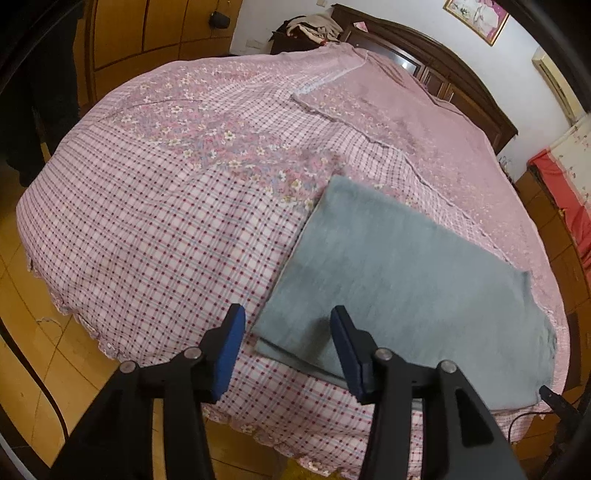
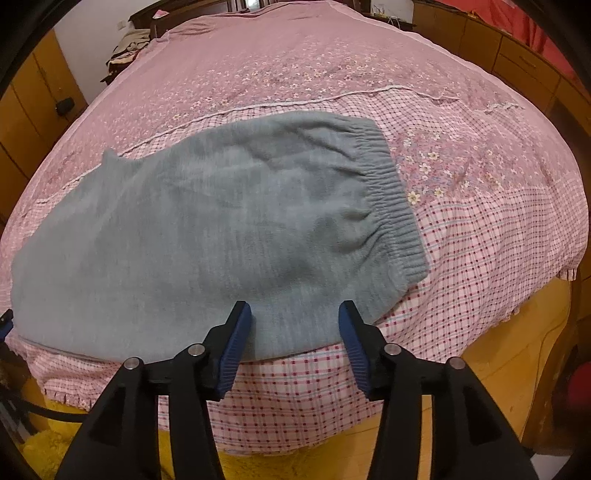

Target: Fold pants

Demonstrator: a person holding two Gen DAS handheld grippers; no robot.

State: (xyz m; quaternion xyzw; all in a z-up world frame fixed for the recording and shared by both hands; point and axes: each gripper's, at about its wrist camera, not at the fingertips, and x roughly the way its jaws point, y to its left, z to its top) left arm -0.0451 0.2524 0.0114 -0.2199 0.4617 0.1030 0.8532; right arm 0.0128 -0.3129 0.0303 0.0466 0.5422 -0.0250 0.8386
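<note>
Grey-blue fleece pants [image 1: 399, 269] lie folded flat on the pink bed cover [image 1: 147, 206], close to the bed's near edge. In the left wrist view their leg end shows two stacked layers at the near corner. My left gripper [image 1: 288, 325] hovers over that corner, open, nothing between its blue pads. In the right wrist view the pants [image 2: 221, 229] spread out with the ribbed elastic waistband [image 2: 395, 199] on the right. My right gripper [image 2: 295, 317] is open over the pants' near edge, and its pads press on nothing.
The bed cover [image 2: 498, 229] is pink check with flower bands, and a folded pink blanket [image 1: 399, 96] lies toward the dark wooden headboard [image 1: 443, 62]. Wooden wardrobes [image 1: 147, 33] stand left. Yellow floor [image 2: 480, 376] lies below the bed's edge.
</note>
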